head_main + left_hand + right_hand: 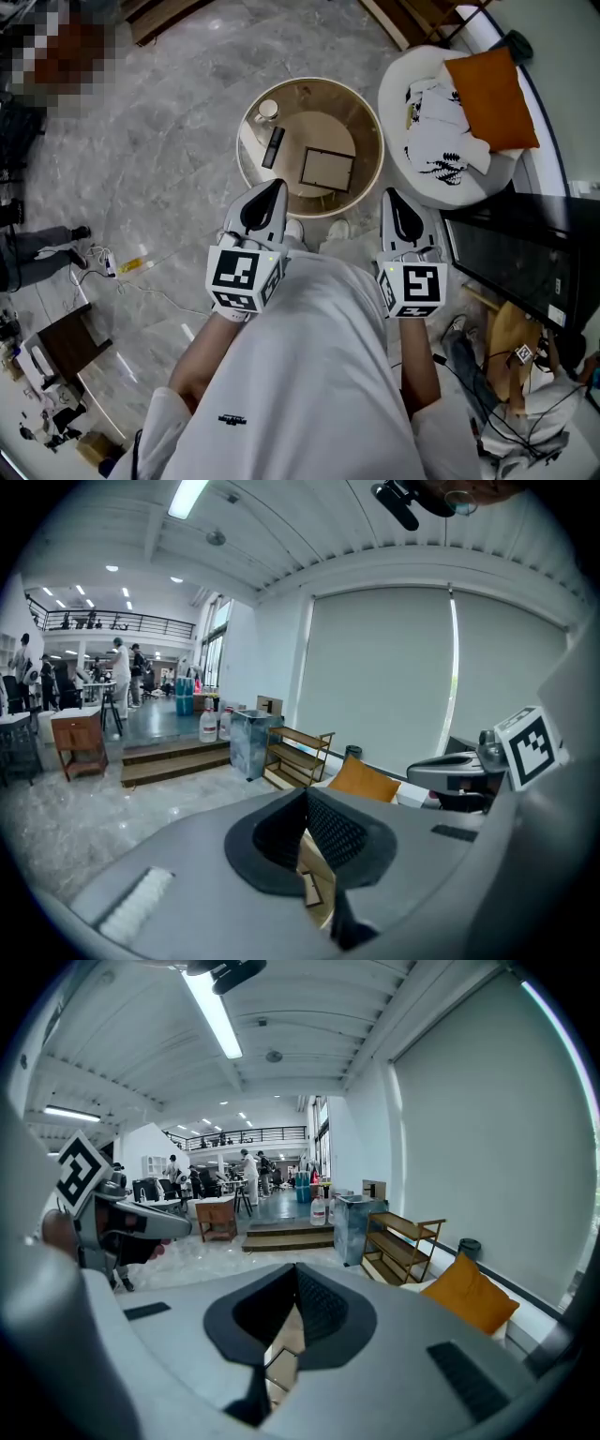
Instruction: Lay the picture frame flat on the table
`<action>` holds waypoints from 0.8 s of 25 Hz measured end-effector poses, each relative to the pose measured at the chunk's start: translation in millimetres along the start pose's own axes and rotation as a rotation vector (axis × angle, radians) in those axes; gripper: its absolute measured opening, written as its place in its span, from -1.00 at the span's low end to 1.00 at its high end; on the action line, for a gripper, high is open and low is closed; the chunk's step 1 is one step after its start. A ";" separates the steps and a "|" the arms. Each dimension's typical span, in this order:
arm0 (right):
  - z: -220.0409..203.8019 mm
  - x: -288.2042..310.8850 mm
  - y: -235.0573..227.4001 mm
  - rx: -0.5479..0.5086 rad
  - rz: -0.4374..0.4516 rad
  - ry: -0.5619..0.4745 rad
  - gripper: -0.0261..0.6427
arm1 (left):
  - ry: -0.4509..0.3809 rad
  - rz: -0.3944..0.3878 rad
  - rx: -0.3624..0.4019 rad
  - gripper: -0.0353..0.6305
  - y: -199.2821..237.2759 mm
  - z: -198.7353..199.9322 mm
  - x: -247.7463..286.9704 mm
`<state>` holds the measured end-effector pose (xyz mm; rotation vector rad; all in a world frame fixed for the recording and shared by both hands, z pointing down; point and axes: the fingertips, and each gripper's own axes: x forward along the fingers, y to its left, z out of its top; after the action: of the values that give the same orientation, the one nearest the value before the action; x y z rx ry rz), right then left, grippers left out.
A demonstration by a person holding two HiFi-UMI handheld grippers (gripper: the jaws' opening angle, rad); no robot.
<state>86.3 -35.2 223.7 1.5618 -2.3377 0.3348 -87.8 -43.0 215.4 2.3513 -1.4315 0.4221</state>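
- Closest in the head view, the person's white shirt (pixel 309 375) is filling the lower middle. Both forearms are reaching forward from it.
- Ahead of the hands, the left tongs (pixel 270 190) and right tongs (pixel 394 197) are hovering side by side, well apart. Both are tipping slightly downward toward the round bench (pixel 370 122).
- On that bench the picture frame (pixel 327 170) is lying, apparently flat and face up, ahead of and between the tongs. Neither is touching it, and its long sides are running roughly left to right, a little skewed.
- In the left gripper view, the left tongs' pads are pressing together, gripping nothing.
- In the right gripper view, the right tongs are likewise standing closed and empty.
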 end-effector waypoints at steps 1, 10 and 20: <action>0.2 -1.0 -0.9 0.001 -0.004 0.001 -0.90 | 0.000 -0.003 -0.003 -0.88 -0.9 0.0 0.1; 7.5 -8.5 -1.7 0.000 -0.031 -0.032 -0.90 | -0.002 -0.017 -0.016 -0.88 -4.2 -1.9 -0.1; 18.4 -5.2 8.0 -0.026 0.032 -0.018 -0.90 | 0.017 -0.016 -0.006 -0.88 -5.2 -4.1 -2.9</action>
<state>78.4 -34.3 204.5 1.5226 -2.3731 0.2976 -84.7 -36.7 217.1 2.3472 -1.4029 0.4322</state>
